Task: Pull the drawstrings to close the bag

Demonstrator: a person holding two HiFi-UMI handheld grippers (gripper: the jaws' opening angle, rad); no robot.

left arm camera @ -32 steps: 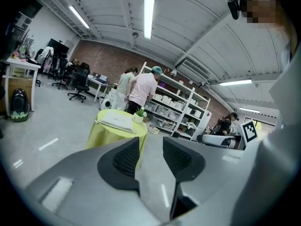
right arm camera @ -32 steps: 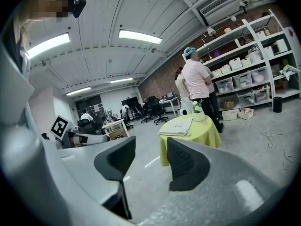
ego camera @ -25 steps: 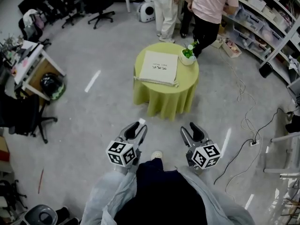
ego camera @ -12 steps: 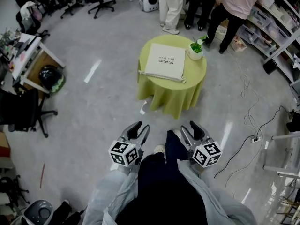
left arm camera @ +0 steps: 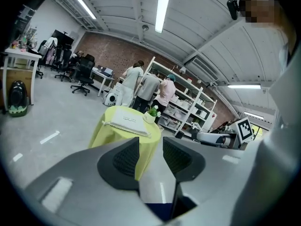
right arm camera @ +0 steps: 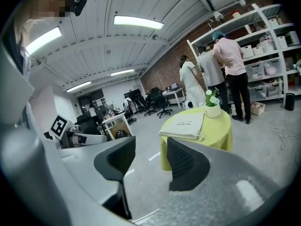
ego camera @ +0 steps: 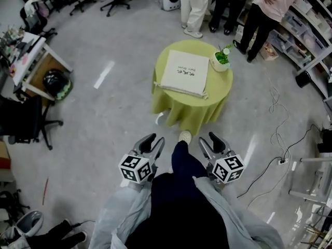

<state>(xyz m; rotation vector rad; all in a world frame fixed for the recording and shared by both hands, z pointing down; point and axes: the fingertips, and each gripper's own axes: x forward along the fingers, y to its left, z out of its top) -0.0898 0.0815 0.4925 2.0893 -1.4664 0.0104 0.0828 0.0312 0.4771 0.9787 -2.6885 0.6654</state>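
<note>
Left tongs (ego camera: 151, 142) and right tongs (ego camera: 211, 141) gape empty, now nearer the bag (ego camera: 182, 72) on the table (ego camera: 189, 110).

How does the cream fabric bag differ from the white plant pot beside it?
The cream fabric bag lies flat; the white plant pot stands upright. The bag covers much of the top; the pot takes one edge. Both rest on the yellow-green round table.

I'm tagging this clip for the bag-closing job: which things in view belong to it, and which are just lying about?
Job: cloth bag on the round table; left gripper and right gripper, both open and empty.
Lying about: potted plant, office chair, floor cable, shelves.
</note>
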